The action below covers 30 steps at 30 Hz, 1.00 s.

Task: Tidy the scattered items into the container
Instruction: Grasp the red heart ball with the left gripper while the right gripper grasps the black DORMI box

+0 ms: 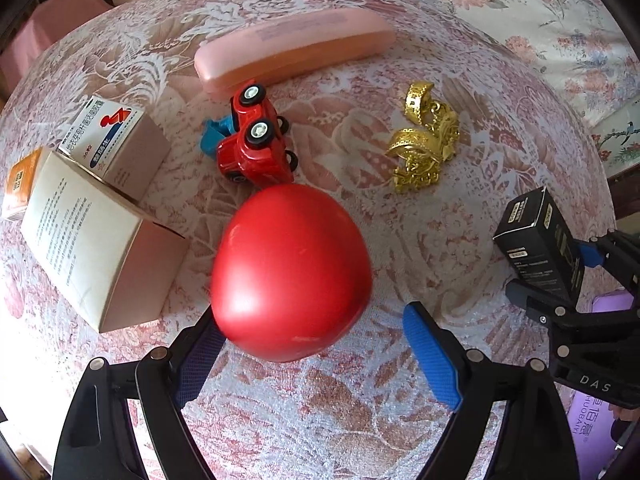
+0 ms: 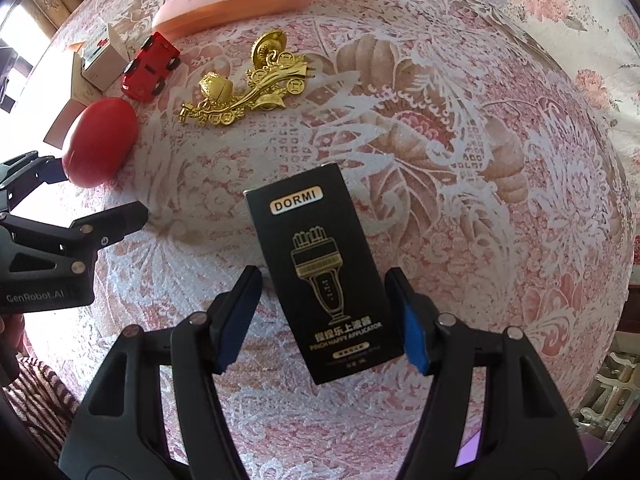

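Pink-and-white lace tablecloth (image 2: 420, 128) — round table, floral bedding (image 1: 540, 20) beyond, sunlit room

Smooth, slightly glossy red egg-shaped thing (image 1: 292, 276), plastic or rubber, hard to tell which. Glossy red plastic toy car (image 1: 256, 148) with black wheels. Shiny gold ornament (image 2: 244, 88), metal-look, richly embossed. Smooth matt pink case (image 1: 296, 48), plastic by the look. Matt black cardboard box (image 2: 328, 276) with gold foil print. Plain white paper cartons (image 1: 96, 236), matt, finely printed. Woven tablecloth (image 1: 420, 240), pink and white, textured floral pattern, faint sheen. Matt black plastic grippers, left (image 1: 316, 352) and right (image 2: 320, 324), with ribbed blue pads (image 1: 432, 356), rubbery.
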Each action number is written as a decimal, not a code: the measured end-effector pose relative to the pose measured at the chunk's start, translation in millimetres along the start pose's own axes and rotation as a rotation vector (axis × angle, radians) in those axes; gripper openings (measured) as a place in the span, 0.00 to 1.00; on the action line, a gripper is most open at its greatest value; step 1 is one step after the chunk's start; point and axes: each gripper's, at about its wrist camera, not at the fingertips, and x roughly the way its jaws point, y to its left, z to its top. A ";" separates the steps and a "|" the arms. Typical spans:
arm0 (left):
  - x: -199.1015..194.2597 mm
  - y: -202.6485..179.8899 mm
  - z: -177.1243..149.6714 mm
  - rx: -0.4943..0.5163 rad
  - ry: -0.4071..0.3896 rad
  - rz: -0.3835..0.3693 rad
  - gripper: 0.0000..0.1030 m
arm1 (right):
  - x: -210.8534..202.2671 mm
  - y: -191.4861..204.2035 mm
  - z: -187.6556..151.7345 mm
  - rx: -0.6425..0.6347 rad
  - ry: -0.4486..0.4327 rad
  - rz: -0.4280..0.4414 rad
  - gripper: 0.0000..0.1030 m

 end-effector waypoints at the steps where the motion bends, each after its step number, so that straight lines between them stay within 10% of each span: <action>1: -0.1 0.1 0.0 0.000 -0.001 0.000 0.85 | -1.1 -1.0 -0.9 0.002 0.000 0.002 0.65; 21: -1.8 -4.6 -4.5 0.002 -0.005 -0.001 0.85 | -10.5 -7.0 -10.2 0.014 -0.005 0.006 0.64; 30: -7.9 2.3 -9.9 -0.029 -0.026 -0.023 0.71 | -17.7 2.7 -15.6 -0.005 -0.042 0.013 0.43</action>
